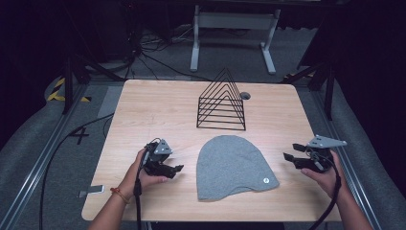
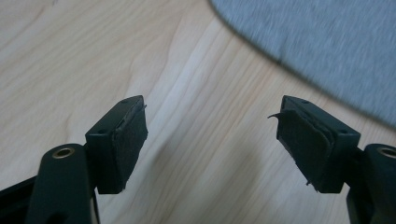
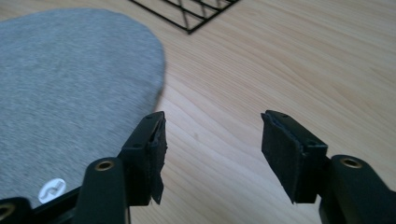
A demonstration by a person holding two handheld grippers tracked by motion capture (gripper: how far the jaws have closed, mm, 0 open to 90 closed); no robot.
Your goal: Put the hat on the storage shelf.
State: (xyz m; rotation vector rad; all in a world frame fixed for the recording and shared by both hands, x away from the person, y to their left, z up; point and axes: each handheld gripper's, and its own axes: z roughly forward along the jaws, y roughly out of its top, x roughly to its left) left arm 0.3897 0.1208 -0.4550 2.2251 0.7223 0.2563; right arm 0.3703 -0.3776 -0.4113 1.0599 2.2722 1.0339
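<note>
Grey knit beanie (image 1: 232, 166): lies flat on the wooden table (image 1: 158, 108), in the near half, between the two grippers and touched by neither; rounded crown toward the far side, brim edge toward the person, a small round white tag (image 1: 265, 180) at its near right corner. Wire rack (image 1: 221, 101): black, made of triangular frames, upright just beyond the beanie's crown and apart from it. Left gripper (image 1: 173, 168): held in the person's left hand (image 1: 143, 173), low over the table just left of the beanie, jaws spread wide with nothing between them. Right gripper (image 1: 292, 152): held in the right hand (image 1: 325, 176), near the table's right edge, well apart from the beanie's right side, jaws likewise wide apart and empty; a grey three-cornered plate sits on top of it. The left gripper view adds the bare wood grain between its pads (image 2: 126, 144) and the beanie's curved grey edge (image 2: 327, 51), blurred, at upper right. The right gripper view shows the knit texture of the beanie (image 3: 70, 84) beside its left jaw, the white tag (image 3: 51, 190) with a grey mark on it, and a corner of the rack's base (image 3: 187, 14). The high view alone gives the surroundings: grey carpeted floor (image 1: 28, 143), black cables, a white table frame (image 1: 234, 28) beyond.
</note>
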